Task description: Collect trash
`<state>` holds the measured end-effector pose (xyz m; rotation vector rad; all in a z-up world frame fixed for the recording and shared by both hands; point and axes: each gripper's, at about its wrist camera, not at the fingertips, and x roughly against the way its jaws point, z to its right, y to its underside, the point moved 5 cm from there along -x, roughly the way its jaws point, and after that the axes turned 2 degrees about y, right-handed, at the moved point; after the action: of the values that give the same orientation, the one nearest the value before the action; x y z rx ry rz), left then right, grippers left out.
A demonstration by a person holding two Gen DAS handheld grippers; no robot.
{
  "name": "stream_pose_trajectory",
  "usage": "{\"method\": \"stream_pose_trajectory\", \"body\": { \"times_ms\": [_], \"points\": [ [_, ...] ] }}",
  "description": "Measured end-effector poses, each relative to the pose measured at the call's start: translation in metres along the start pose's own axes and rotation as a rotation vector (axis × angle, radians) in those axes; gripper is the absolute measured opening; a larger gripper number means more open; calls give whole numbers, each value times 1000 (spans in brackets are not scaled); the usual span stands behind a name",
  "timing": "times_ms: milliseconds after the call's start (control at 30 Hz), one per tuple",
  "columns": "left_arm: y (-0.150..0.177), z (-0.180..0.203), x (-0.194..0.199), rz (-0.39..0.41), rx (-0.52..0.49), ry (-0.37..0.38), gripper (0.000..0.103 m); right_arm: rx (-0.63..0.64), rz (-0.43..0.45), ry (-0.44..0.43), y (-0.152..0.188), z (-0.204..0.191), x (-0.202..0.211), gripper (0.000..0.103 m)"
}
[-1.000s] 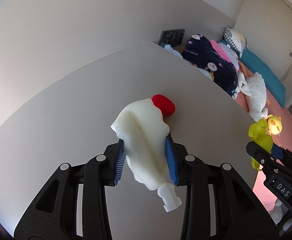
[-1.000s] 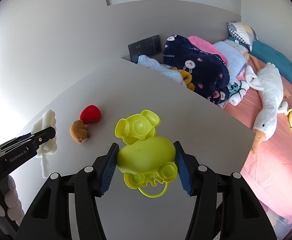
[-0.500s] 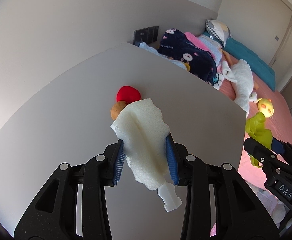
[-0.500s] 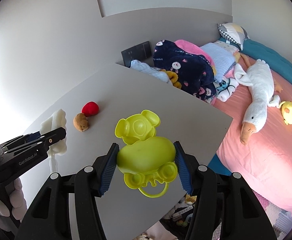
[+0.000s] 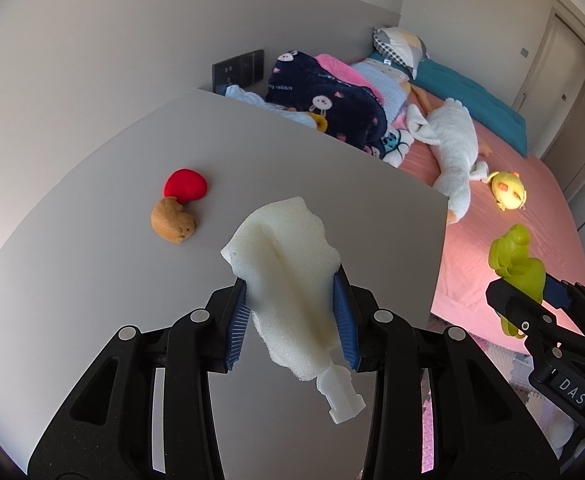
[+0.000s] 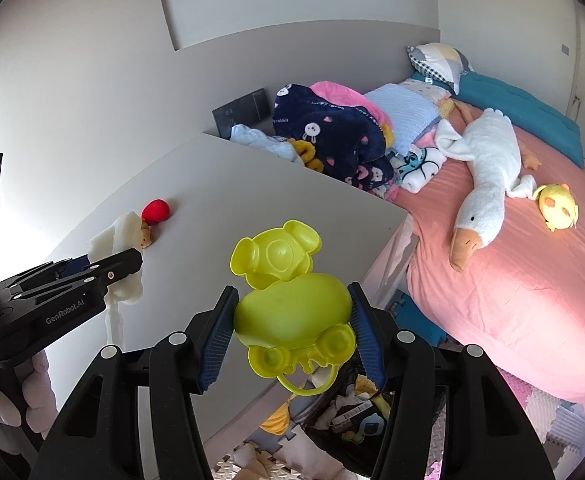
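My left gripper is shut on a white sponge brush head with a plastic stub, held above the grey table. It also shows in the right wrist view. My right gripper is shut on a yellow-green plastic toy case, open like a clamshell, held past the table's right edge. The case also shows in the left wrist view. A red soft piece and a brown lump lie touching on the table at the left.
A bed with a pink sheet lies to the right, with a white goose plush, a yellow chick toy and piled blankets. A dark bag of trash sits on the floor below the right gripper.
Both grippers have pulled back and risen from the table with their loads. The brown lump has come into full view, and the floor with the bag now shows below the right gripper.
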<state>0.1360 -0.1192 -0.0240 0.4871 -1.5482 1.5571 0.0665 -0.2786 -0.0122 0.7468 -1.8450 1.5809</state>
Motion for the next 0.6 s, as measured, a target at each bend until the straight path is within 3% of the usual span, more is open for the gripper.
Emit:
{"method": "stream_pose_trajectory", "body": {
  "times_ms": [600],
  "points": [
    [8,87,1,-1,-148,91,39,-117,46,88,20,74,38,57]
  ]
}}
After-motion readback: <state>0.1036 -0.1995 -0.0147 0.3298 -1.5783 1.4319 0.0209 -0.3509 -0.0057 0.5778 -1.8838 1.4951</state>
